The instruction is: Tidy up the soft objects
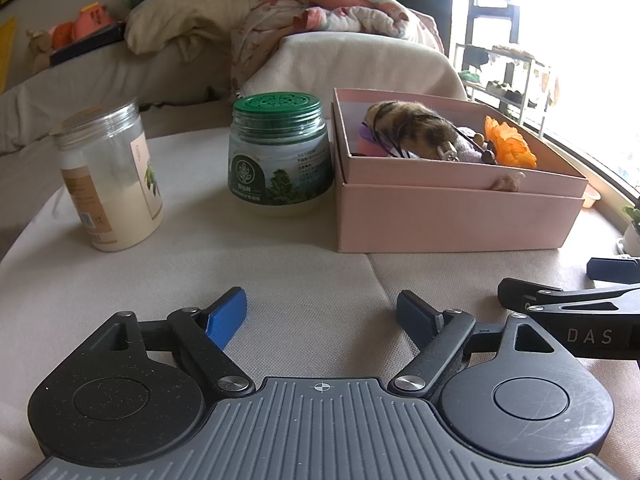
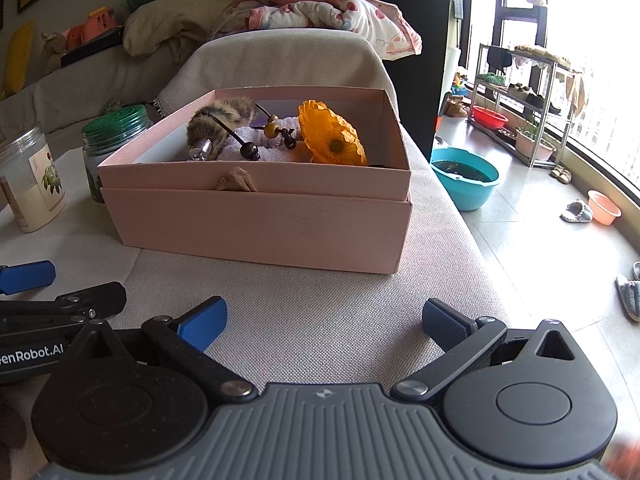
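A pink cardboard box stands on the beige cloth surface. Inside lie a furry brown tail, an orange fabric flower, a white-lilac cloth and a bead string. A small tan tuft sticks out at the box's front seam. My left gripper is open and empty, low over the cloth, short of the box. My right gripper is open and empty in front of the box.
A green-lidded jar and a clear jar of white powder stand left of the box. Sofa back with blankets behind. The surface's edge drops to the floor on the right, with a blue basin.
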